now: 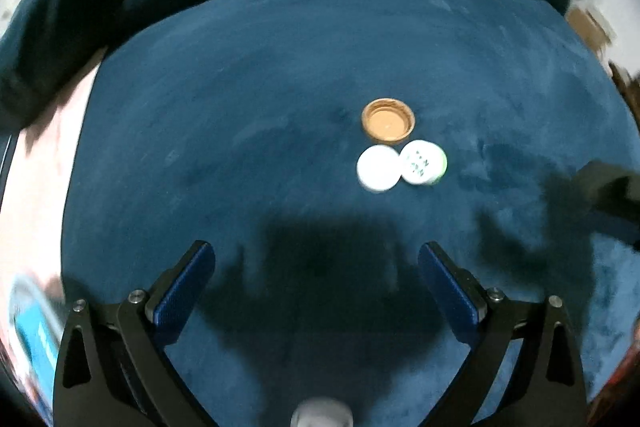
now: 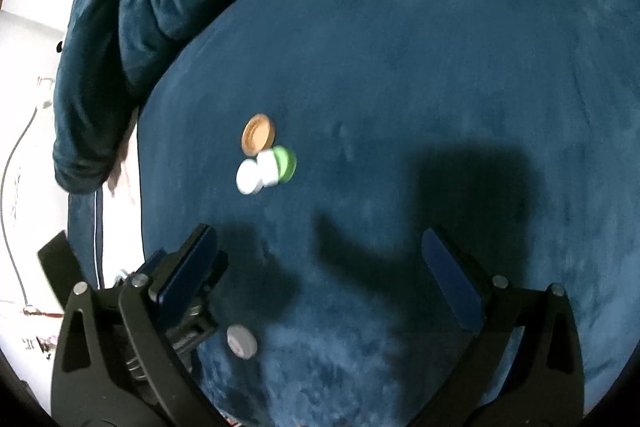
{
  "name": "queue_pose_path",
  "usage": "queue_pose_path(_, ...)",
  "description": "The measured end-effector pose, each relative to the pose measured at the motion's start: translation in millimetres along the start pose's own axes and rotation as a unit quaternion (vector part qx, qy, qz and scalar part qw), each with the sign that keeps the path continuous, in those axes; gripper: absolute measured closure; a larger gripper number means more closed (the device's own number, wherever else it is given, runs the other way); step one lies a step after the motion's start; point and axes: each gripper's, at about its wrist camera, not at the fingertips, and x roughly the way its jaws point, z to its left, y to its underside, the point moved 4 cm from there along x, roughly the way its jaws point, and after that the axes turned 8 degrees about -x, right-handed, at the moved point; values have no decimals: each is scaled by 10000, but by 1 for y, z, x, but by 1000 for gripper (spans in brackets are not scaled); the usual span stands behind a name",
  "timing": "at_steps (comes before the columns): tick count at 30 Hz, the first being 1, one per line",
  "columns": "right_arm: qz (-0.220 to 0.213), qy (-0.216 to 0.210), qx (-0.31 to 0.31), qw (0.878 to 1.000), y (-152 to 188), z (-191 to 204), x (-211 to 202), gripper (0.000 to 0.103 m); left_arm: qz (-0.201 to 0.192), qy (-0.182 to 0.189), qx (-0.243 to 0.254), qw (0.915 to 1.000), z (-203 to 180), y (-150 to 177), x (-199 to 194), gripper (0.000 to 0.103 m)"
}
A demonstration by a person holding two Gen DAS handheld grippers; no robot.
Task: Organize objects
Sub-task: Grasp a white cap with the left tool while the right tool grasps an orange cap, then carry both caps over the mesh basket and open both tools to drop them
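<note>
From the left wrist we see three small round things clustered on the blue velvet cushion (image 1: 280, 75), ahead and a little right of our left gripper (image 1: 316, 259), whose fingers are spread wide with nothing between them. The tan cap (image 1: 387, 122) lies hollow side up and looks empty; just below it the white lid (image 1: 377, 168) and the green-rimmed jar (image 1: 423, 162) touch each other, the jar's top printed with marks too blurred to read. A grey cap (image 1: 322, 414) is cut off by the bottom edge. From the right wrist, our right gripper (image 2: 320, 251) also stands wide open and empty. The same cluster sits ahead to the left: tan cap (image 2: 258, 133), white lid (image 2: 249, 178), and green-rimmed jar (image 2: 277, 167) tipped on its side, its contents hidden. The grey cap (image 2: 241, 341) lies apart, near the left finger.
</note>
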Motion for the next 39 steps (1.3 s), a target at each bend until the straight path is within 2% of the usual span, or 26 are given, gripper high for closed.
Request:
queue_pose_path(3,-69,164,-106,9998,-12,-9,1,0,-1,17,227,9997,-10,-9,19,2)
queue_pose_path(6,-141,335,-201,9991,-24,-16,7,0,-94,158,206,9996,-11,-16,32,3)
queue_pose_path(9,-110,568,-414,9975,-34,-15,23,0,-241,494,114,9984,-8,-20,40,13)
queue_pose_path(12,-6,667,-637,9957,-41,-6,41,0,-308,846,116,9959,-6,-22,45,32)
queue_pose_path(14,29,676,-746,9949,-50,1,52,0,-356,970,102,9946,-1,-22,44,64)
queue_pose_path(16,38,682,-854,9940,-60,14,64,0,-342,1026,18,9941,7,-20,41,72)
queue_pose_path(19,78,558,-1035,9930,-69,36,80,0,-277,1095,-227,9933,20,-24,38,72)
queue_pose_path(25,298,437,-1645,9850,-67,83,114,2,-285,920,-506,9941,51,-22,27,72)
queue_pose_path(26,435,608,-1691,9828,-63,84,125,11,-272,897,-530,9942,56,-20,25,72)
queue_pose_path(27,483,784,-1679,9815,-61,83,131,37,-263,882,-557,9942,59,-18,23,72)
queue_pose_path(29,387,1158,-1777,9765,-58,80,132,62,-267,900,-635,9936,64,-16,17,72)
queue_pose_path(33,193,574,-1492,9869,-62,79,105,63,-375,840,-703,9933,71,-10,-9,72)
queue_pose_path(39,127,324,-1670,9853,-32,111,54,62,-704,870,-954,9891,95,13,-81,72)
